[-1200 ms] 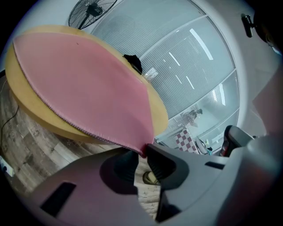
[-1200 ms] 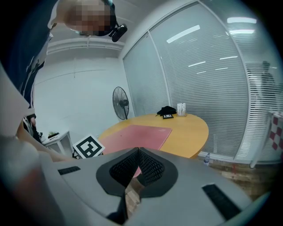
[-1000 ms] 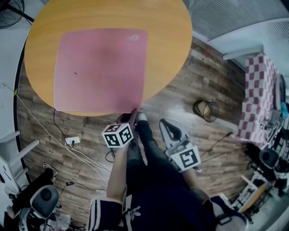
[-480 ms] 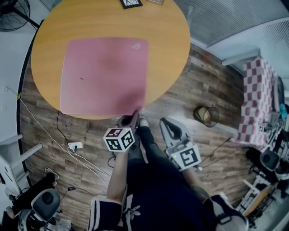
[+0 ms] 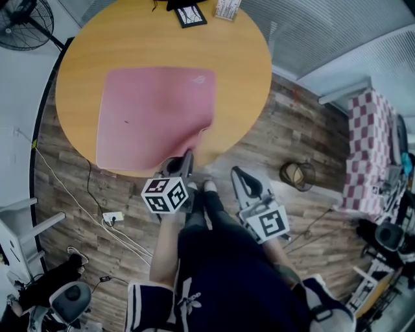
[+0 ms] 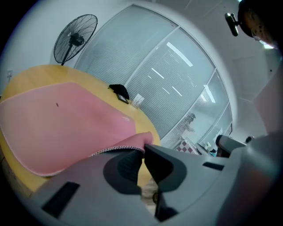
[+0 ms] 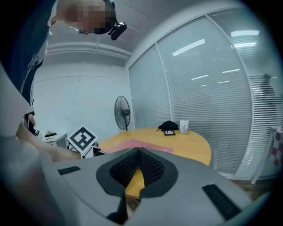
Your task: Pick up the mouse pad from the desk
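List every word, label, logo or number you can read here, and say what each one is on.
No text can be read.
Mouse pad: a pale logo at its far right corner, too small to read.
White card standing at the table's far edge: print too small.
Black-framed item beside it: blurred.
Marker cubes: black-and-white squares, no letters.

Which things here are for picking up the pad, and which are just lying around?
For the job: pink mouse pad; left claw, just been closing, now shut on its near corner; round desk.
Just lying about: fan, basket on the floor, checked cloth, right claw, shut and empty.
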Motion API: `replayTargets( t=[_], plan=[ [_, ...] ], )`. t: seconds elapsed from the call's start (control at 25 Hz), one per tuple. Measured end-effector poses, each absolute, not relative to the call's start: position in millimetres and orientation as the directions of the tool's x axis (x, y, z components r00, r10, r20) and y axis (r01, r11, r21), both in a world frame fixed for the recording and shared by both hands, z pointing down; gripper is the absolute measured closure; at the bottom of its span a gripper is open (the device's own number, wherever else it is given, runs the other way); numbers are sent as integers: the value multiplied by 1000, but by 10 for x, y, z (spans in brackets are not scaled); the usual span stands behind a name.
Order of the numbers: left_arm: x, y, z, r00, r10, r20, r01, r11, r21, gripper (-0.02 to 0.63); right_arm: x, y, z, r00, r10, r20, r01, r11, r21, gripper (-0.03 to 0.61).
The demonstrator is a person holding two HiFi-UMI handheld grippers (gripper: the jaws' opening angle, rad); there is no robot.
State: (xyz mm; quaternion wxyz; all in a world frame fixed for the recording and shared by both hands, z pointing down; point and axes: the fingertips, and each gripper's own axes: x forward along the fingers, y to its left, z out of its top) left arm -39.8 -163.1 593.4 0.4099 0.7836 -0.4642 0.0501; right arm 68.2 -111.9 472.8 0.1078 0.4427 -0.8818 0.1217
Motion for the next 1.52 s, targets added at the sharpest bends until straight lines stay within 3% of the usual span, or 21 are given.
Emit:
replayTargets(
  t=[0.56,1.52],
  plan=[
    [-896,-2308,5209,482,-792,374,-833,-283,475,595,694,-1354,4280,-598,-786,156,-802,591,-93,575],
    [-1926,-3626,3171,372,-915,154,-913,-332,236,595,801,-1622,3579,-559,-829,-26,-829,559,-8,575]
  ],
)
